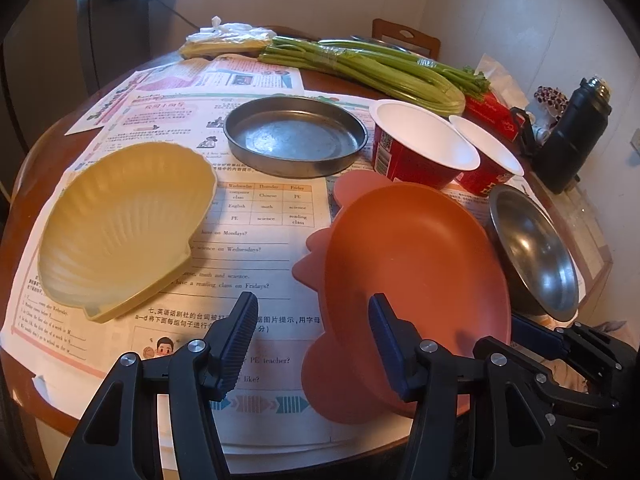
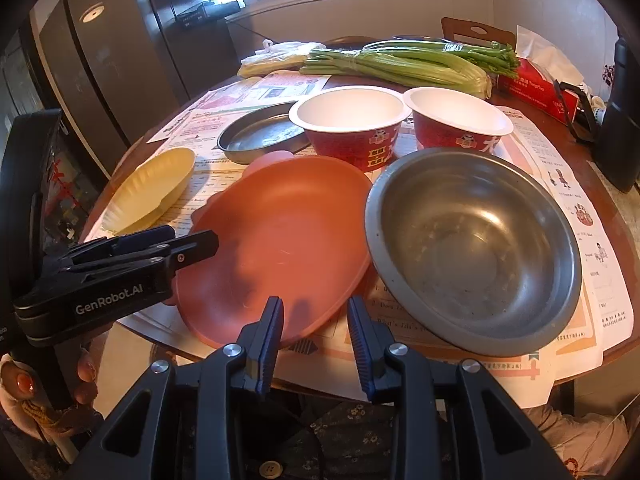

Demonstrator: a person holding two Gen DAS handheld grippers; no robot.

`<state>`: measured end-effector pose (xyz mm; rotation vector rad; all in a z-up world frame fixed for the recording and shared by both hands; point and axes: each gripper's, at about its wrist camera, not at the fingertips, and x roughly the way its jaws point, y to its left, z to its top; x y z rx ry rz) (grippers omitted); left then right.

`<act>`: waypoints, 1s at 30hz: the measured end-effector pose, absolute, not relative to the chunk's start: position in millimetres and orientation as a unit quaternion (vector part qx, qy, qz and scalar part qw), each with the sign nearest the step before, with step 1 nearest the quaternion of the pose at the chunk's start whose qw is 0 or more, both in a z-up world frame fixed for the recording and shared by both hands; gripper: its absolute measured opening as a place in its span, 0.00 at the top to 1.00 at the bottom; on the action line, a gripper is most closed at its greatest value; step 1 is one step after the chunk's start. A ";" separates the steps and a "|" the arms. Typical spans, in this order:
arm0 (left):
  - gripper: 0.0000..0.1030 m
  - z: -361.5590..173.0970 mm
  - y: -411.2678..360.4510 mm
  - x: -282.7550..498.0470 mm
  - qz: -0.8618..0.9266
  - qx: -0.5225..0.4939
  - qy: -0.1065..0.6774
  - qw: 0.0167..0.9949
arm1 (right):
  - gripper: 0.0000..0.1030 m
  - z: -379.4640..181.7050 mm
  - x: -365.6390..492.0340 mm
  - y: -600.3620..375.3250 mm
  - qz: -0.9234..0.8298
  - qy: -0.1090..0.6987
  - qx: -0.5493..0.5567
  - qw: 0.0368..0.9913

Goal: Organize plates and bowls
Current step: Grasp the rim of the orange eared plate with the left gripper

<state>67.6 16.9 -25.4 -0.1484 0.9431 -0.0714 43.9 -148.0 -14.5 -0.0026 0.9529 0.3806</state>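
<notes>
An orange lobed plate point(image 1: 408, 248) point(image 2: 280, 232) lies at the near table edge. My right gripper point(image 2: 313, 308) point(image 1: 520, 326) is shut on its near right rim, one finger inside and one outside. My left gripper point(image 1: 312, 312) point(image 2: 192, 238) stands open across the plate's left rim without pressing it. A yellow shell dish point(image 1: 128, 224) point(image 2: 152, 188) sits to the left. A round metal pan point(image 1: 296, 136) point(image 2: 260, 132) lies behind. Two red paper bowls point(image 1: 424, 140) point(image 2: 456, 120) stand side by side. A steel bowl point(image 1: 536, 248) point(image 2: 472, 240) touches the plate's right side.
Printed worksheets point(image 1: 256, 240) cover the round wooden table point(image 1: 24, 364). Celery point(image 1: 380, 68), a plastic bag point(image 1: 228, 40), a red tissue box point(image 2: 536, 88) and a black flask point(image 1: 576, 136) crowd the far side. A chair point(image 1: 404, 38) stands behind. A hand point(image 2: 24, 384) holds the left gripper's handle.
</notes>
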 end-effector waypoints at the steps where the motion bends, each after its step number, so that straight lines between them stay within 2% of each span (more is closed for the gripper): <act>1: 0.42 -26.3 16.3 68.6 -0.034 -0.070 0.454 0.888 | 0.68 -15.1 44.3 -147.2 0.180 0.455 -0.004 0.872; 13: 0.43 -32.3 16.8 78.0 -0.035 -0.077 0.449 0.889 | 0.67 -24.3 52.7 -135.8 0.167 0.449 -0.017 0.877; 15: 0.48 -32.3 15.4 77.7 -0.040 -0.079 0.448 0.889 | 0.67 -25.3 52.6 -131.7 0.173 0.448 -0.023 0.877; 18: 0.48 -31.6 15.9 75.3 -0.040 -0.080 0.448 0.889 | 0.64 -25.9 52.1 -125.0 0.177 0.448 -0.034 0.876; 30: 0.48 -8.9 48.3 54.8 -0.013 -0.100 0.425 0.900 | 0.64 -13.7 45.8 -100.8 0.211 0.437 -0.053 0.873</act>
